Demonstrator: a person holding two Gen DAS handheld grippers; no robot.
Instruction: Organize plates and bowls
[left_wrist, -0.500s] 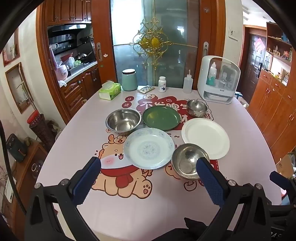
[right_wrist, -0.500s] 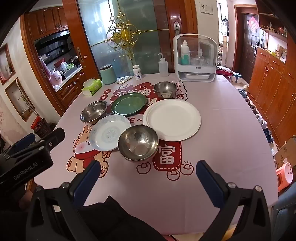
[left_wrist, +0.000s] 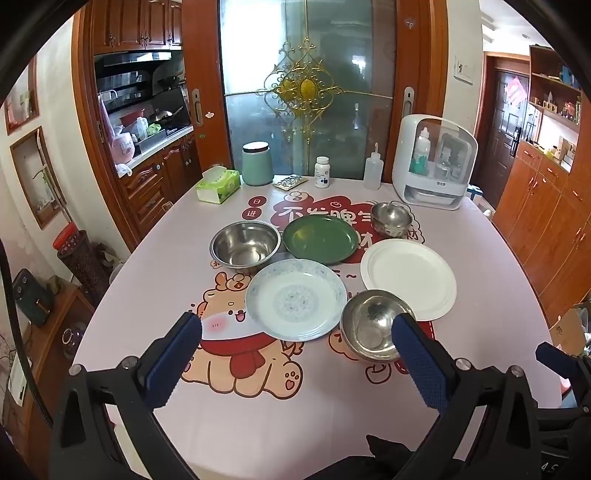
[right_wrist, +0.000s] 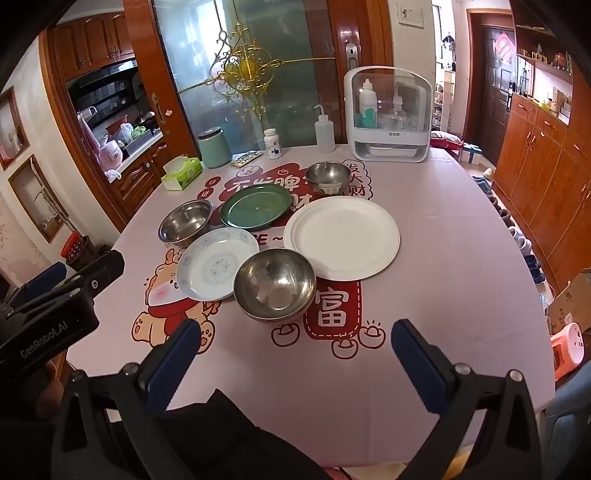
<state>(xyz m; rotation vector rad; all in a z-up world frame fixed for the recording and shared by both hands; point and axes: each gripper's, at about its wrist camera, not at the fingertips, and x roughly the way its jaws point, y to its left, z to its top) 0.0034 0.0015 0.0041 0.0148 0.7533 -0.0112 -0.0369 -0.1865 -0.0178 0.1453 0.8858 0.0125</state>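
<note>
Right wrist alone shows the left hand-held gripper (right_wrist: 55, 306) body.

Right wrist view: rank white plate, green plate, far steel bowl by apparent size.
1. white plate, clearly the largest.
2. green plate, though it sits farther back, so the real gap is unsure.
3. far steel bowl, smallest and also farthest from the camera.

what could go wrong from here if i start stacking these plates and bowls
Likely risks:
1. The near steel bowl sits against the patterned plate and white plate, so lifting either plate may drag it.
2. The plates lie flat on the tablecloth, so an open claw could snag cloth under a rim.
3. Smooth steel may slip.
</note>
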